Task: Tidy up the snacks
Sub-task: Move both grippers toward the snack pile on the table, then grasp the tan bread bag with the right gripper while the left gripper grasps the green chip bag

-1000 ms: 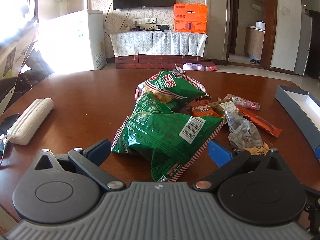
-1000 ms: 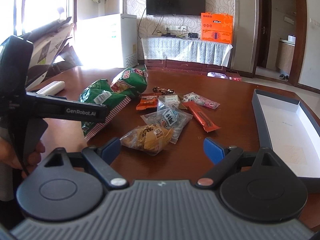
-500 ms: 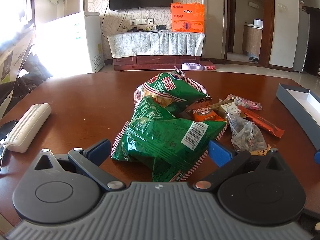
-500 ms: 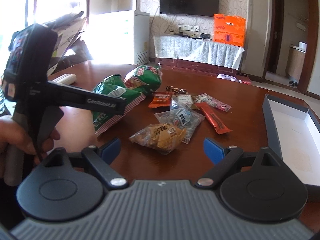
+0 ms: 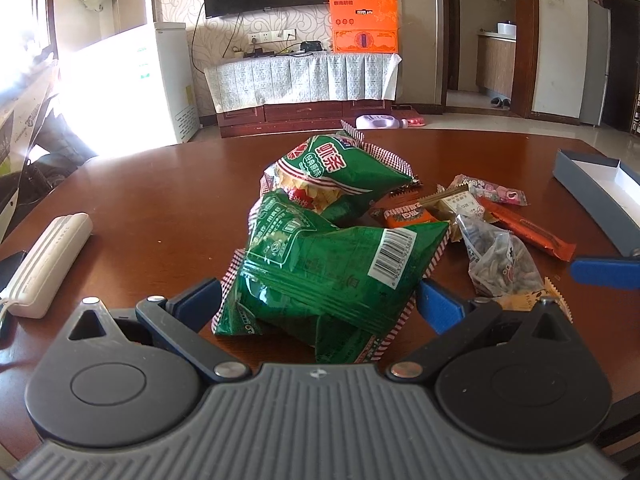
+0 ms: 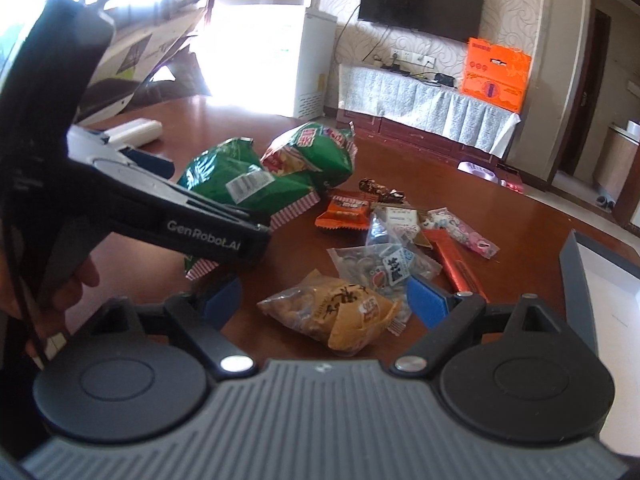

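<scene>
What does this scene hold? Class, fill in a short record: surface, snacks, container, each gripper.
surface: brown table
snacks: two green bags, orange packet, red bar, pink packet, seed bag, tan bag
container: open box at the right edge, nothing seen in it
left gripper: open, around the nearer green bag, pads not pressing
right gripper: jaws closing around the tan bag, pads not yet touching
other: white case at the left
</scene>
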A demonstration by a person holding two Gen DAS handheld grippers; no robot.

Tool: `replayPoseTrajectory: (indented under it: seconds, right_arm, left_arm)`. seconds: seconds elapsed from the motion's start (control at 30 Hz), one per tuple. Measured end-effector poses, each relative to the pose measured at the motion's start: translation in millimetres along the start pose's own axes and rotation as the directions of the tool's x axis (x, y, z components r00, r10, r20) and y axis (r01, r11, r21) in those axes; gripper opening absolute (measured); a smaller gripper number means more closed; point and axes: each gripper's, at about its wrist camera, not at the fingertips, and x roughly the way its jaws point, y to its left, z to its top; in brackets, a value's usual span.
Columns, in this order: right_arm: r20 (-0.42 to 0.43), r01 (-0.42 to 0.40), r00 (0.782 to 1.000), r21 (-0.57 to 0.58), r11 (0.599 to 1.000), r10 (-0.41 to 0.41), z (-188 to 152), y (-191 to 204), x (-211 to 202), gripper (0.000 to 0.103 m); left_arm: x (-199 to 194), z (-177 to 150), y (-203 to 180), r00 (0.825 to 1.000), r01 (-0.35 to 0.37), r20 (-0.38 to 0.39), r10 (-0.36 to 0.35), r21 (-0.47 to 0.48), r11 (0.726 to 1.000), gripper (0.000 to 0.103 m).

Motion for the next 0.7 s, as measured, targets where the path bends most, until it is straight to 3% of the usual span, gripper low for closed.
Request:
replayPoseTrajectory:
  seconds: [0.07,0.2,0.53,0.7]
  right_arm:
    - [-0.028,-0.022,0.999,-0.005,1.000,0.022,1.1,1.2,9.3,0.074]
    - [-0.042,-0.025,0.999,-0.006,1.000,0.025,0.9,2.4,17.1,0.069]
    - [-0.046,0.005,0.999,-0.049,0.999,-0.007,-1.0,6.1,21.9,0.074]
    - [-0.056,-0.020,0.998,-0.057,0.998,0.017,2.1,4.4,27.6,0.069]
  left_arm:
    - [2.9,1.4,0.0,1.000,0.001,0.002,-0.001,0.005,1.000,0.103]
    - [9.4,1.6,2.5,0.999,0.031,-0.007,-0.031,-0.009,0.999,0.103]
    - [20.9,1.0,-3.2,0.999,0.021,-0.027,-0.020,0.019,1.000,0.103]
    - [24.0,3.3,-0.2,0.999,0.047,-0.016,-0.047,0.010,0.999,0.103]
